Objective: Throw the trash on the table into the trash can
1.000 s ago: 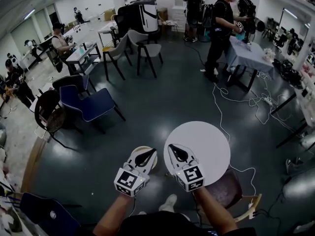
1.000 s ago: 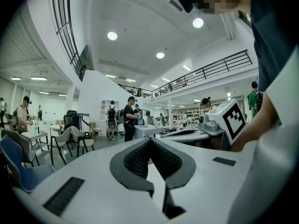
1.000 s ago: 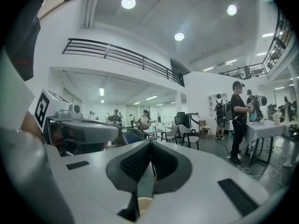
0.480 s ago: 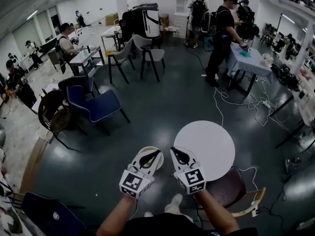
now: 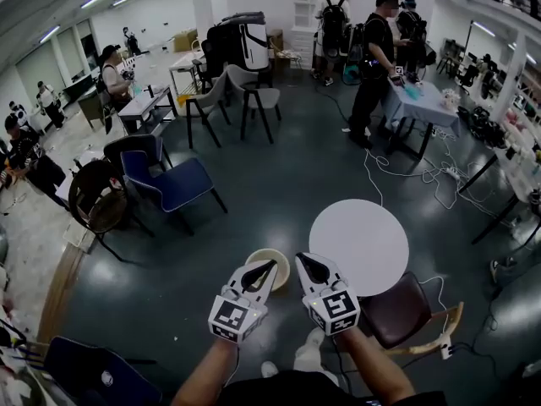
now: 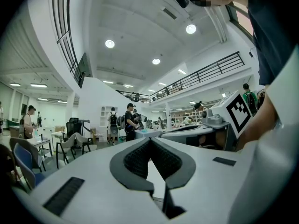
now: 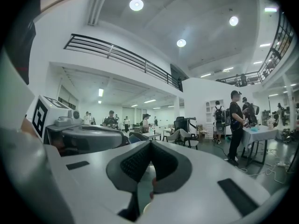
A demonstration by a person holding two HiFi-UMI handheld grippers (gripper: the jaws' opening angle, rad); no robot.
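In the head view a round white table (image 5: 359, 245) stands on the dark floor, its top bare. A small round cream trash can (image 5: 265, 261) sits on the floor just left of it. My left gripper (image 5: 267, 266) hangs over the can's rim, shut and empty. Beside it, near the table's left edge, my right gripper (image 5: 301, 259) is shut with nothing in it. In the left gripper view the left gripper's (image 6: 150, 140) dark pads meet at the tips. The right gripper view shows the right gripper (image 7: 150, 143) the same, closed and pointing level across the room.
A dark brown chair (image 5: 404, 311) stands at the table's near right. A blue chair (image 5: 173, 182) and a round black chair (image 5: 97, 197) stand to the left. Cables (image 5: 427, 174) trail across the floor at right. Several people stand at tables (image 5: 420, 104) farther back.
The view has shifted: the table and trash can sit a little farther right and higher in the frame. Both grippers stay shut, side by side, still over the can and table edge.
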